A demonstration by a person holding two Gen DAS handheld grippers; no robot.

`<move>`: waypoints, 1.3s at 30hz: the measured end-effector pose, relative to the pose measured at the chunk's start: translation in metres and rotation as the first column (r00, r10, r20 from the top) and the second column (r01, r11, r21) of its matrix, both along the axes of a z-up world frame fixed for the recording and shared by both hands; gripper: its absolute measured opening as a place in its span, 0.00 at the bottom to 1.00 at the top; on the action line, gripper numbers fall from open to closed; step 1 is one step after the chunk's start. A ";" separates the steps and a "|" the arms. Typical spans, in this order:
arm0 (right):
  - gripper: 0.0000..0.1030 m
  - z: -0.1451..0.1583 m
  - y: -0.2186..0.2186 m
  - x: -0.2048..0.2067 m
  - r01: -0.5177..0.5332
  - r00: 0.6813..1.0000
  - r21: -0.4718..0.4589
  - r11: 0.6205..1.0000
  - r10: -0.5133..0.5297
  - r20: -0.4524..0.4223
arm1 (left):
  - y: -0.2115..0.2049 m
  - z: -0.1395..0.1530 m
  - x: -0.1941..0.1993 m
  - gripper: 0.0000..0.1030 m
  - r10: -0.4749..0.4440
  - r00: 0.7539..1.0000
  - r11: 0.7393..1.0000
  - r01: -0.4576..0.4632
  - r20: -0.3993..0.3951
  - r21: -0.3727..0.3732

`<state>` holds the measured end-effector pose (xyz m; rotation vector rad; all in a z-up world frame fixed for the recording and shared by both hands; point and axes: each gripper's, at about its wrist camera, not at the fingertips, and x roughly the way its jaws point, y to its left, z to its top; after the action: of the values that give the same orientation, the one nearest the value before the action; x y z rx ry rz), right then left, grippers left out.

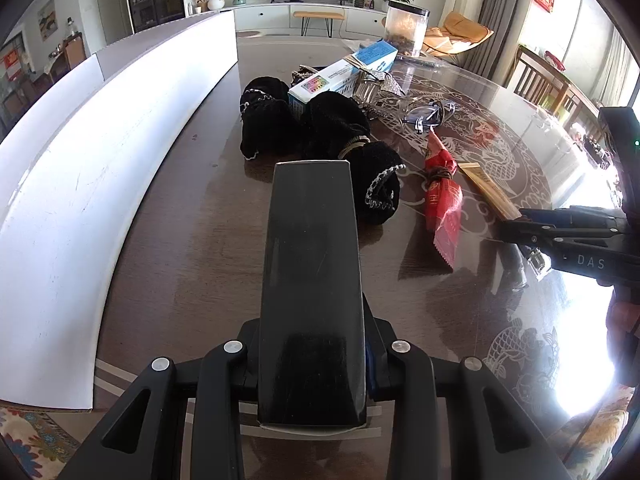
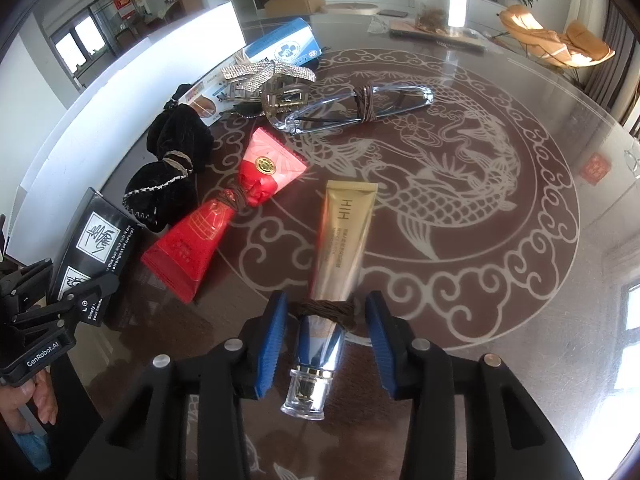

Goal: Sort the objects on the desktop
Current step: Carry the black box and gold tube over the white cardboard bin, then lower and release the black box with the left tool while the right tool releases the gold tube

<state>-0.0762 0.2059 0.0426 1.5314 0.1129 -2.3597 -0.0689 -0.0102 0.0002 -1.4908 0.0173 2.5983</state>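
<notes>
My left gripper (image 1: 312,344) is shut on a tall black box (image 1: 312,280), held a little above the dark table; in the right wrist view the same box (image 2: 96,248) shows white print in the left gripper (image 2: 86,294). My right gripper (image 2: 326,332) stands open around a gold tube (image 2: 344,240) with a brown hair tie wound round its neck. Its blue pads (image 2: 272,340) leave a gap on each side of the tube. In the left wrist view the right gripper (image 1: 510,226) sits at the end of the gold tube (image 1: 488,190).
A red tube (image 2: 224,224) bound with a hair tie lies left of the gold one. Behind it lie black velvet scrunchies (image 1: 320,128), tied glasses (image 2: 360,108), a rhinestone clip (image 2: 268,76) and a blue-white box (image 2: 280,44). A white panel (image 1: 100,160) borders the table's left side.
</notes>
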 end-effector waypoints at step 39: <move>0.48 0.051 -0.408 -0.032 -0.519 0.842 0.037 0.854 0.519 -0.149 | -0.283 0.034 -0.078 0.86 0.437 0.897 0.896 -0.427 0.068 -0.121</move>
<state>-0.1081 -0.2020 0.0937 1.1256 0.4954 -2.0226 -0.1474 -0.2936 0.0338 -1.8342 -0.2200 2.8968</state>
